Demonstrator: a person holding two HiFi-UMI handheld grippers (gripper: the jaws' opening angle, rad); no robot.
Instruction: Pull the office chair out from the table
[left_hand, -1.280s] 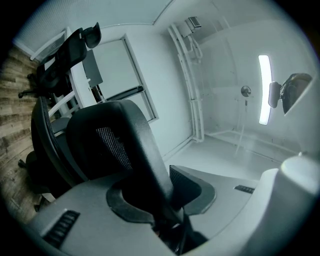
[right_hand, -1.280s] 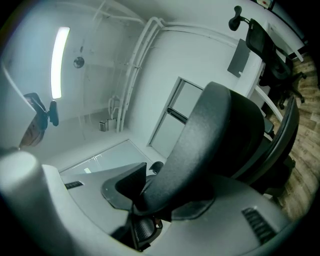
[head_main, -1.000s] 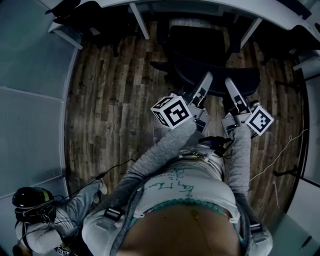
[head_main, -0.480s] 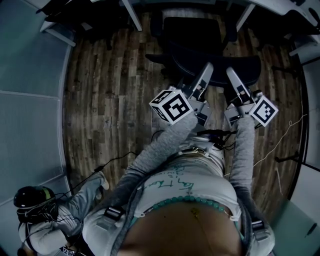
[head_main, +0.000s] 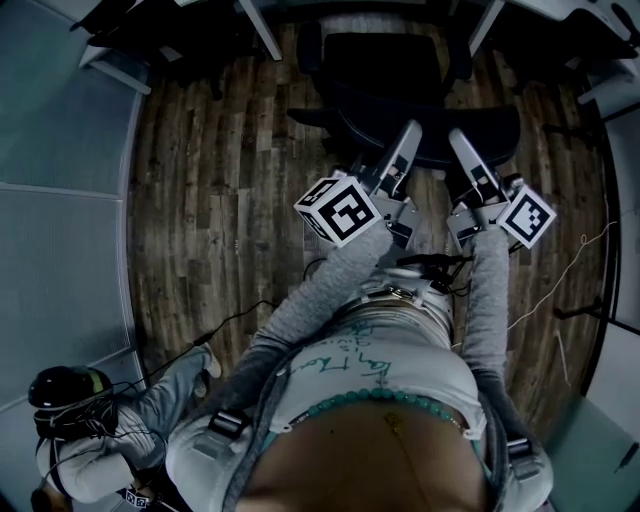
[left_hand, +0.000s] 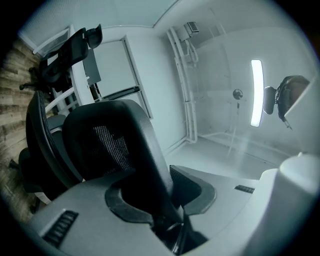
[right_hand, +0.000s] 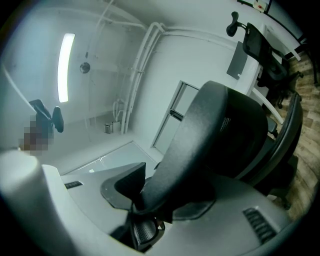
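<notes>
Now left gripper (head_main: 408, 140) clamped on office chair (head_main: 385, 65) backrest; right gripper (head_main: 460, 145) alongside, jaws just opening, backrest between, touching pads.

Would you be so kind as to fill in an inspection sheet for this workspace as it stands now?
Surface: wood-plank floor, no worktop in use.
Job's things: black office chair, standing close to the white table's leg.
Clutter: nothing seen.
Grippers: left gripper shut on the chair's backrest edge. Right gripper has the same edge between its jaws with the pads on it, and its jaws have just been opening slightly.
Cables: black cable on the floor at left, white cable at right.
Surroundings: another dark chair, and a second person low at the lower left.
</notes>
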